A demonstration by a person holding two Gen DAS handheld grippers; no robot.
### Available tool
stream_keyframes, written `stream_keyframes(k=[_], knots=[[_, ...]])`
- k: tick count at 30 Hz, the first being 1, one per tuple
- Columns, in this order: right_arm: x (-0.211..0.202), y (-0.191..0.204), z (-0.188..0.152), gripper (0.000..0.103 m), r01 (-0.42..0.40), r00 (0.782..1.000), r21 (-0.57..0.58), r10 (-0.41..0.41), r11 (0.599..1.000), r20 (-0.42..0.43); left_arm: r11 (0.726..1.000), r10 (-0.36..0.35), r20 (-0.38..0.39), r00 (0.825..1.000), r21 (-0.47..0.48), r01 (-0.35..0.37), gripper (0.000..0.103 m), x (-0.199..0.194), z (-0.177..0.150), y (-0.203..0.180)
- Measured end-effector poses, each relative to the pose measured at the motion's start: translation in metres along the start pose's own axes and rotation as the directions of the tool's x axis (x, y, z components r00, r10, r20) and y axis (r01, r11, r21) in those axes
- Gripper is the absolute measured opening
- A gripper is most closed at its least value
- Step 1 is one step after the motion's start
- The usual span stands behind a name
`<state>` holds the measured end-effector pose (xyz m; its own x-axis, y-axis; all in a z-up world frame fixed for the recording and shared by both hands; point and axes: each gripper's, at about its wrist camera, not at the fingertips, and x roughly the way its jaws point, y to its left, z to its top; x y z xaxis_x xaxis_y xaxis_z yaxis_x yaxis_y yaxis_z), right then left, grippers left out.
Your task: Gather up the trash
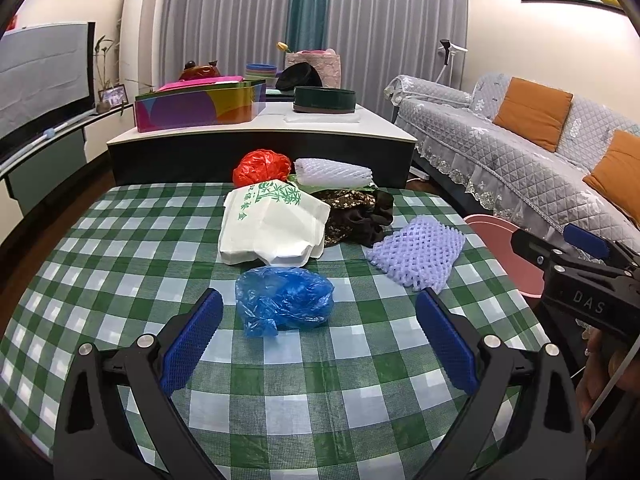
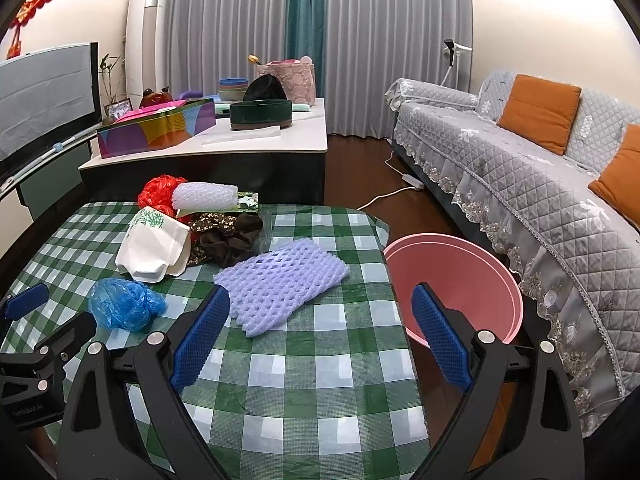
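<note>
nothing gathered yet: both jaws spread and empty, blue bag [image 1: 284, 300] just ahead between the left gripper [image 1: 318, 344] jaws (next, close there), pink bin [image 2: 452, 276] beyond the right gripper [image 2: 320, 340].

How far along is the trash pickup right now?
Nothing looks collected: no trash shows in the visible part of the pink bin. Both grippers are open and empty. Blue bag, purple foam net, white container, red bag and white net remain on the table.

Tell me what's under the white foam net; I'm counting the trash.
The white net lies on a green packet, beside the red bag. Most of the packet is covered.
</note>
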<state>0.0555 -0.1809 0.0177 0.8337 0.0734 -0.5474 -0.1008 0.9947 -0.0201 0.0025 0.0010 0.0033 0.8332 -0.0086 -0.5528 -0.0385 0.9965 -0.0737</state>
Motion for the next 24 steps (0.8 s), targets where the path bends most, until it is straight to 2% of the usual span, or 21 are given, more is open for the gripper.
stream_keyframes(k=[11, 24], knots=[[-0.002, -0.004, 0.000, 0.091, -0.002, 1.000, 0.002, 0.002, 1.000, 0.006, 1.000, 0.000, 0.006, 1.000, 0.000, 0.000, 0.094, -0.001, 0.001, 0.002], [0.013, -0.008, -0.003, 0.090, -0.026, 0.999, 0.067, 0.029, 0.997, -0.046, 1.000, 0.008, 0.001, 1.000, 0.000, -0.008, 0.094, 0.001, -0.001, 0.002]])
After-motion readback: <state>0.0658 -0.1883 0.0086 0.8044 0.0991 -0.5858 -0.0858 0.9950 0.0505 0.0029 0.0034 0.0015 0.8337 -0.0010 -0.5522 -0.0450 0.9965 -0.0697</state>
